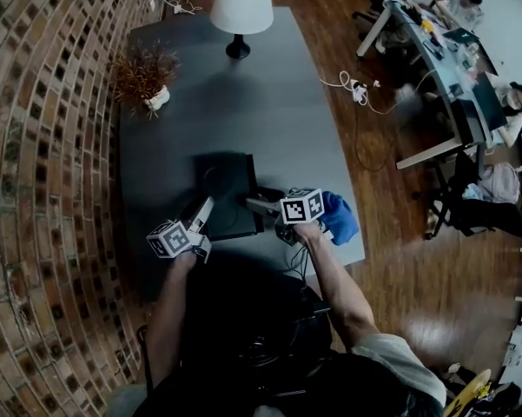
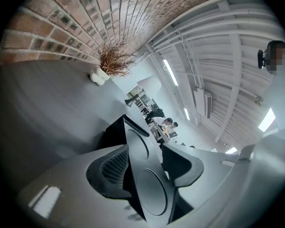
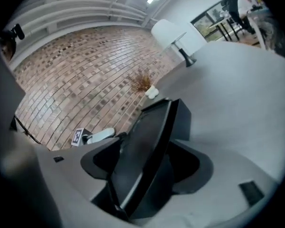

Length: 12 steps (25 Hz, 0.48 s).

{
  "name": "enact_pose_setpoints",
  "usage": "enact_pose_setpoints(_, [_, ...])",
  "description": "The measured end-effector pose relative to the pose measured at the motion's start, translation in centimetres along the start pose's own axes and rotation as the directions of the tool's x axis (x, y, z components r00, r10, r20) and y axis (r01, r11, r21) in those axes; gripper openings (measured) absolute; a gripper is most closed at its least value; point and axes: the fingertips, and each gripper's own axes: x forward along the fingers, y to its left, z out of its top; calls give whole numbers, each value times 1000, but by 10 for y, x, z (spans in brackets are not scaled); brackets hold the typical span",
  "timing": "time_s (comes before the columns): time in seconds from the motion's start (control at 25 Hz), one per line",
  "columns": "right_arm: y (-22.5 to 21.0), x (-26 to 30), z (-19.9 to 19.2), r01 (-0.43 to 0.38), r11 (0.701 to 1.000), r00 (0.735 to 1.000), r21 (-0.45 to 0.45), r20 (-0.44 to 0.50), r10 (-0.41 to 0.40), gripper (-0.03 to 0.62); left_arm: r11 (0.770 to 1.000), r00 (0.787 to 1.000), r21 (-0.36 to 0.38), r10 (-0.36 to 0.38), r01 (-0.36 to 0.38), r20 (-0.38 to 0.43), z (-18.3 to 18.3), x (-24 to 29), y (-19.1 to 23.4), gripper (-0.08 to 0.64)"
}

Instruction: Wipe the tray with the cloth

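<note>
1. Lying on the dark surface (image 1: 243, 94), the black tray (image 1: 226, 185) looks stiff, light and smooth, so it would likely slide under wiping. Its thin rim is the place to hold.
2. The blue cloth (image 1: 339, 218), soft and limp, sits just beside the right hand.
3. The left gripper (image 1: 207, 205) is clamped on the tray's left rim, and the right gripper (image 1: 252, 203) on its right rim.

Nothing readable here tbh. Closest thing to a label is the b/w square patterns on my left marker cube (image 1: 175, 237) and right marker cube (image 1: 301, 205), but those are just blocky code squares, no letters or nums. One more of those squares shows in the right gripper view by the brick wall, way too small to make out.
</note>
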Motion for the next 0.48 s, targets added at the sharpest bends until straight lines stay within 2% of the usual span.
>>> enact_pose_setpoints(0.04, [8,13,0,-18,1000,1000,4,0,18,323,1000,1000,-22,3,-2,24,3,0,0,210])
enact_pose_setpoints(0.08, [13,22,2,-19,1000,1000,11,11,19,368,999,998,-44,12,-10,54,8,0,2,229])
enact_pose_setpoints(0.16, [14,34,8,-3,999,999,36,54,1,365,997,994,-75,36,-28,99,17,0,6,253])
enact_pose_setpoints(0.24, [10,43,18,10,998,996,58,92,-16,365,996,991,-79,57,-48,119,24,4,12,260])
enact_pose_setpoints(0.36, [2,55,33,17,999,995,47,95,-21,363,995,987,-72,73,-64,144,38,9,20,268])
enact_pose_setpoints(0.4, [0,56,35,9,999,996,42,87,-13,328,996,986,-73,67,-56,151,42,10,19,268])
enact_pose_setpoints(0.48, [-1,51,34,-4,999,997,32,79,2,322,997,989,-67,35,-26,146,43,8,15,262])
